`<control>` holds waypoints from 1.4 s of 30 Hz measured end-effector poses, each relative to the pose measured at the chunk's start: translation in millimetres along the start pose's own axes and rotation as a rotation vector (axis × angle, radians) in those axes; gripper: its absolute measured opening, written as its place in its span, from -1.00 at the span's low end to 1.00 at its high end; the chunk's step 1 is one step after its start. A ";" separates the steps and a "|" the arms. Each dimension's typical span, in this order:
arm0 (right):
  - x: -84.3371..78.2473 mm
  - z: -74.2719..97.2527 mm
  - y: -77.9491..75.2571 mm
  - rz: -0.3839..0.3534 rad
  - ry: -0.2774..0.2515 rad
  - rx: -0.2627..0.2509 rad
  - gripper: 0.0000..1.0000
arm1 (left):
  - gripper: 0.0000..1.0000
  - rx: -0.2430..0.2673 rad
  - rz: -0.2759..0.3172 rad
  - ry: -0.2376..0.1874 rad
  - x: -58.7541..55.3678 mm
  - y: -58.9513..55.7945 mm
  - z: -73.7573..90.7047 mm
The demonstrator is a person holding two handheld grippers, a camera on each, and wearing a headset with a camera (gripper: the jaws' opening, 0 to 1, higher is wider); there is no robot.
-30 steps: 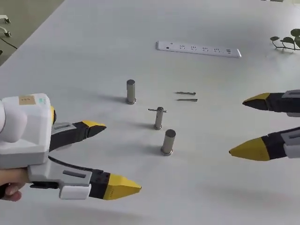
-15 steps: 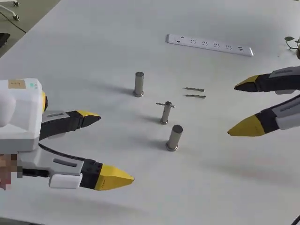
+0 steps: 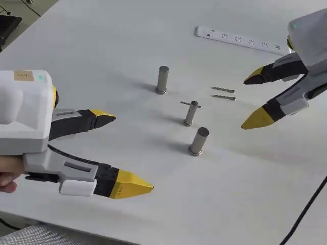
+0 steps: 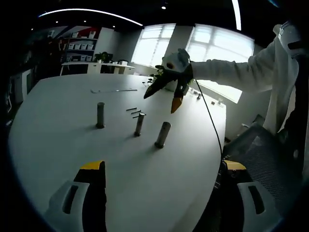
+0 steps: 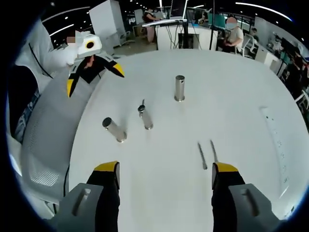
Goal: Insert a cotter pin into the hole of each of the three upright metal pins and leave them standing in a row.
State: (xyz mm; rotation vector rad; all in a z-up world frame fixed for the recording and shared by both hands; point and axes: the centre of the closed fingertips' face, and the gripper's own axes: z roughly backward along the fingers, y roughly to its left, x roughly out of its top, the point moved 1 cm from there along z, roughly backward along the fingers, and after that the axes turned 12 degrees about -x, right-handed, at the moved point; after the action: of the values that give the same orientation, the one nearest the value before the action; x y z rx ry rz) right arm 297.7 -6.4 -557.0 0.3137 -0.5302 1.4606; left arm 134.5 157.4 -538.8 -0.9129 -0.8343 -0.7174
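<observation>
Three upright metal pins stand in a slanted row on the white table (image 3: 102, 61): the far pin (image 3: 163, 80), the middle pin (image 3: 190, 113) with a cotter pin through its top, and the near pin (image 3: 199, 141). Two loose cotter pins (image 3: 224, 93) lie side by side to the right of the row. My right gripper (image 3: 248, 101) hovers open just right of them, holding nothing. At the lower left my left gripper (image 3: 122, 152) is open and empty, well short of the row. From the right gripper view the loose cotter pins (image 5: 207, 152) lie just ahead of the jaws.
A white power strip (image 3: 240, 40) lies at the back right. A dark cable (image 3: 306, 209) crosses the table's lower right corner. The table's front edge runs close below the left gripper, with a grey chair (image 5: 43, 145) beside it.
The head camera has shifted. My right gripper has moved in toward the loose cotter pins. The left gripper has stayed about where it was, open.
</observation>
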 end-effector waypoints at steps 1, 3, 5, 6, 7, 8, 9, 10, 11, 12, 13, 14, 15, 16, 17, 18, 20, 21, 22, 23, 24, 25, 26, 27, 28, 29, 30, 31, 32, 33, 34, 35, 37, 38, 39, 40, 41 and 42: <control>-0.3 -2.1 -1.7 0.006 0.007 0.000 0.47 | 0.99 0.004 -0.005 0.008 -1.5 0.2 0.0; 0.8 -5.8 -3.3 0.011 0.020 -0.007 0.49 | 0.99 0.011 -0.005 0.019 -3.7 1.0 0.4; -5.2 -10.3 -9.5 0.055 0.057 0.002 0.49 | 0.99 0.017 -0.002 0.017 -4.2 1.9 1.1; -6.0 -12.4 -11.2 0.062 0.066 0.004 0.47 | 0.99 0.019 0.001 0.013 -4.1 2.2 1.3; -7.2 -15.6 -13.3 0.064 0.076 0.008 0.45 | 0.99 0.021 0.004 0.008 -3.5 2.4 1.7; -7.7 -17.1 -14.3 0.068 0.083 0.012 0.42 | 0.99 0.021 0.005 0.005 -3.2 2.4 2.1; -8.0 -18.1 -14.1 0.073 0.089 0.014 0.39 | 0.99 0.021 0.006 0.003 -2.8 2.4 2.3; -8.8 -20.6 -16.2 0.077 0.101 0.013 0.36 | 0.99 0.022 0.007 0.001 -2.6 2.4 2.9; -11.6 -24.2 -23.5 0.078 0.112 0.012 0.34 | 0.99 0.023 0.009 0.001 -2.7 2.5 3.4; -11.4 -25.3 -23.3 0.079 0.117 0.011 0.32 | 0.99 0.024 0.011 0.001 -2.9 2.7 3.7; -10.0 -25.8 -19.8 0.081 0.121 0.009 0.29 | 0.99 0.026 0.013 0.000 -3.3 3.0 4.1; -10.2 -27.2 -20.7 0.080 0.124 0.010 0.24 | 0.99 0.027 0.016 -0.003 -3.7 3.3 4.4; -11.0 -28.7 -22.2 0.077 0.131 0.008 0.19 | 0.99 0.027 0.020 -0.004 -4.2 3.4 4.5; -11.7 -30.6 -22.8 0.080 0.137 0.007 0.11 | 0.99 0.027 0.023 -0.004 -5.1 3.2 4.7; -12.3 -31.6 -22.6 0.085 0.142 0.008 0.06 | 0.99 0.027 0.025 -0.004 -5.6 3.1 4.8; -13.7 -34.1 -25.0 0.085 0.149 0.004 0.01 | 0.99 0.027 0.026 -0.003 -6.3 2.8 4.8; -15.3 -37.7 -30.4 0.079 0.155 -0.008 -0.07 | 0.99 0.026 0.028 -0.004 -6.4 2.4 4.7; -15.2 -39.2 -32.3 0.074 0.156 -0.010 -0.12 | 0.99 0.025 0.031 -0.006 -6.1 2.1 4.5; -15.4 -40.2 -33.6 0.068 0.158 -0.011 -0.21 | 0.99 0.024 0.032 -0.008 -5.8 2.1 4.4; -15.7 -41.0 -34.6 0.065 0.160 -0.011 -0.27 | 0.99 0.025 0.033 -0.009 -5.5 2.3 4.4; -15.8 -42.6 -35.6 0.066 0.161 -0.009 -0.32 | 0.99 0.028 0.032 -0.013 -4.4 3.0 4.3; -16.0 -43.4 -36.4 0.065 0.162 -0.008 -0.37 | 0.99 0.029 0.032 -0.015 -3.6 3.4 4.3; -16.4 -45.4 -38.3 0.067 0.164 -0.008 -0.39 | 0.99 0.030 0.032 -0.019 -2.4 3.9 3.9; -18.0 -47.7 -41.6 0.070 0.165 -0.011 -0.39 | 0.99 0.031 0.032 -0.022 -1.7 4.3 3.7; -17.5 -49.2 -43.1 0.072 0.163 -0.013 -0.40 | 0.99 0.030 0.034 -0.024 -1.1 4.5 3.3; -17.0 -49.7 -43.4 0.073 0.161 -0.011 -0.41 | 0.99 0.029 0.035 -0.024 -0.9 4.5 2.9; -16.8 -50.5 -43.1 0.076 0.162 -0.006 -0.44 | 0.99 0.028 0.034 -0.023 -0.9 4.4 2.4; -17.0 -50.7 -43.1 0.078 0.164 -0.005 -0.47 | 0.99 0.028 0.033 -0.022 -1.0 4.5 2.3; -17.9 -51.7 -44.5 0.088 0.173 -0.010 -0.50 | 0.99 0.029 0.031 -0.020 -1.2 4.6 1.9; -15.8 -50.9 -44.9 0.099 0.177 -0.018 -0.55 | 0.99 0.029 0.030 -0.019 -1.2 4.6 1.5; -15.7 -51.4 -46.5 0.095 0.183 -0.026 -0.57 | 0.99 0.029 0.031 -0.021 -1.1 4.6 1.3; -15.6 -51.8 -47.3 0.096 0.185 -0.028 -0.59 | 0.98 0.028 0.033 -0.025 -0.7 4.2 1.0; -16.6 -51.5 -47.6 0.104 0.190 -0.027 -0.60 | 0.97 0.029 0.033 -0.025 -1.2 4.2 0.8; -16.6 -51.9 -48.4 0.105 0.193 -0.028 -0.61 | 0.95 0.030 0.032 -0.024 -1.8 4.2 0.8; -16.8 -52.3 -49.1 0.105 0.194 -0.030 -0.63 | 0.95 0.030 0.034 -0.024 -2.4 4.2 0.8; -17.2 -52.8 -50.7 0.109 0.198 -0.035 -0.66 | 0.95 0.031 0.037 -0.024 -3.3 4.3 1.0; -17.3 -53.3 -52.0 0.115 0.201 -0.040 -0.70 | 0.95 0.032 0.038 -0.023 -3.8 4.4 1.2; -17.6 -54.1 -54.3 0.125 0.207 -0.051 -0.74 | 0.94 0.033 0.039 -0.022 -4.4 4.6 1.5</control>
State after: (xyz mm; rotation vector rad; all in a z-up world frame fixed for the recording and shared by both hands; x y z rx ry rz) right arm 359.0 0.8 -605.7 0.0882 -0.4245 1.5772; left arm 135.7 161.5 -543.7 -0.9068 -0.8429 -0.6592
